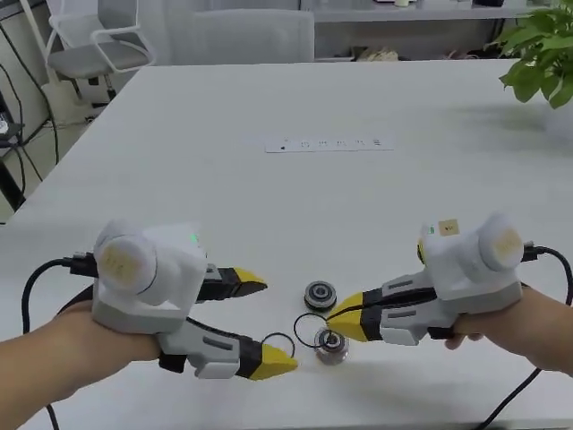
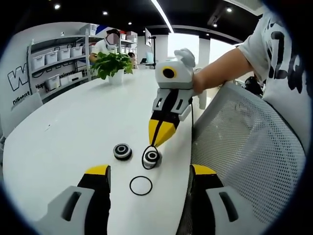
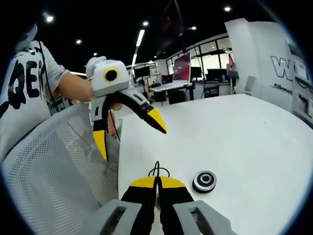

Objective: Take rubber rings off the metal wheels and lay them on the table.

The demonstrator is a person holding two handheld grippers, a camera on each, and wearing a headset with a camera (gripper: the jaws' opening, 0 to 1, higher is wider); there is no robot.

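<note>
Head view: across the table (image 1: 358, 107), the left gripper (image 1: 261, 320) is hovering at eight o'clock, jaws apart; the right gripper (image 1: 345, 315), at four o'clock, is pinching a ring (image 1: 296, 328) on the near wheel (image 1: 329, 347). Another wheel (image 1: 320, 294) is sitting at its twelve o'clock; a loose ring (image 2: 141, 177) is lying at nine.

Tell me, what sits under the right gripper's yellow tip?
A metal wheel, with its rubber ring loose around it. The right gripper pinches that ring. The pinched bit is hidden between the shut jaws.
</note>
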